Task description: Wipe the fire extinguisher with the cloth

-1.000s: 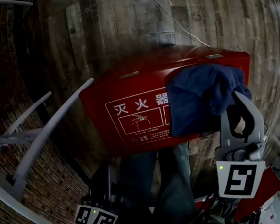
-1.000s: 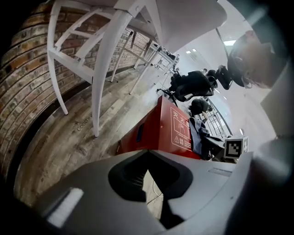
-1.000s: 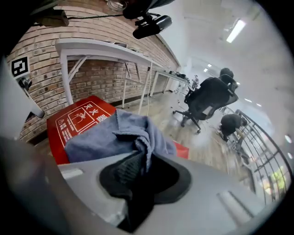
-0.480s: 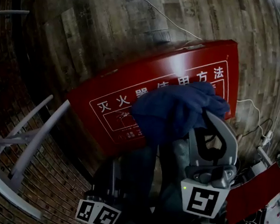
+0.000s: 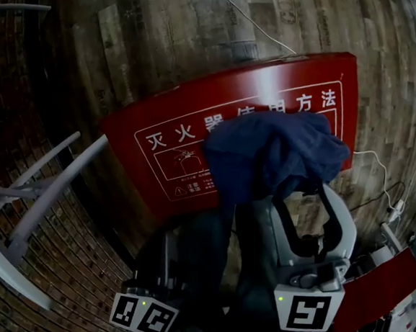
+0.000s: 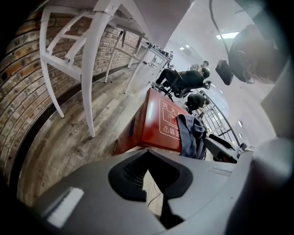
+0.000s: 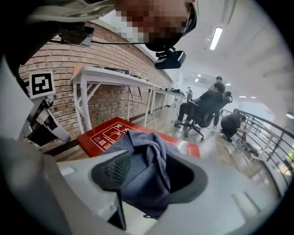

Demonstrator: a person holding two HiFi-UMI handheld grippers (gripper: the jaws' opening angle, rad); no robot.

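Far left: white metal frame legs (image 5: 43, 191) stand on the floor against a brick wall (image 5: 76, 266).

Lower left: left gripper (image 6: 148, 158), marker cube toward the camera. Jaws together, nothing between them. It hangs near the low edge of the head view, apart from the box and pointing at it in its own view.

Centre: red fire extinguisher box (image 5: 265, 87) lies flat on the wooden plank floor (image 5: 169, 28), printed face up, with white characters and a white-line diagram. Its long side runs up and to the right across the head view.

Centre-right: dark blue cloth (image 5: 267, 156), bunched and folded, lies on the right part of the printed face, covering some of the print. Its near part hangs off the box's near edge.

Right: right gripper (image 5: 304, 213), just below the box's near edge. Its jaws have just been opening and now stand wide apart. The hanging fold of the cloth lies loose between them; in the right gripper view it fills the gap and rests against the ribbed pad on the left side of that view, not pinched.

Far right: a thin white cable (image 5: 378, 166) trails over the floor beside the box. Lower right, a second red panel (image 5: 386, 286) sits tilted.
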